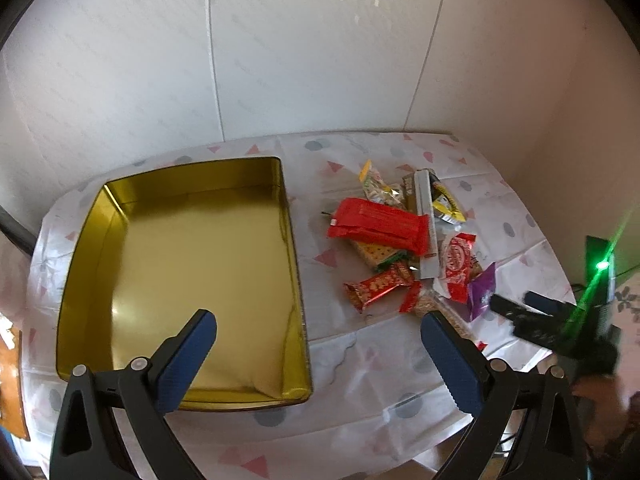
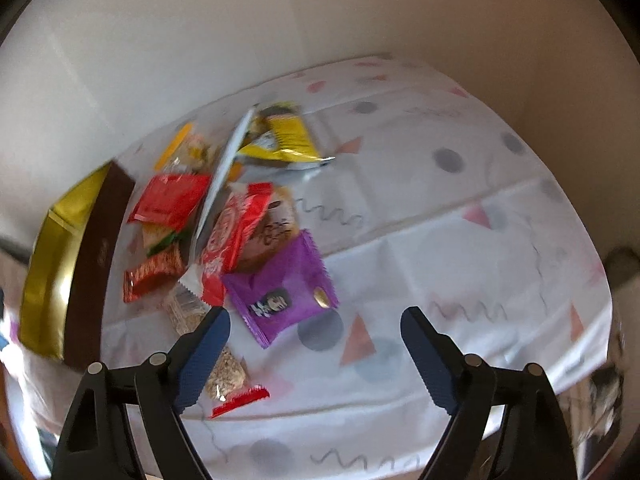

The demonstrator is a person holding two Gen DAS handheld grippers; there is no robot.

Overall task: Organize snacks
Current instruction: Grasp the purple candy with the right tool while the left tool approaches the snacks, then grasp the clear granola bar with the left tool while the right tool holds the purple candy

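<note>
An empty gold tin (image 1: 100,280) lies on the left of the table; in the right wrist view its gold inside (image 2: 44,280) and brown wall show at the left. A pile of snacks lies to its right: a large red packet (image 1: 380,226), a small red bar (image 1: 378,290), a purple packet (image 2: 280,284), a yellow packet (image 2: 288,136), a red-and-white wafer packet (image 2: 236,236) and a clear grain bar (image 2: 226,368). My left gripper (image 1: 318,356) is open and empty above the tin's near right corner. My right gripper (image 2: 316,328) is open and empty, just before the purple packet; it also shows in the left wrist view (image 1: 516,310).
A white tablecloth (image 2: 460,260) with grey dots and pink triangles covers the table. White walls (image 1: 300,60) stand behind and to the right. A green light (image 1: 602,266) shines from a dark device off the table's right edge.
</note>
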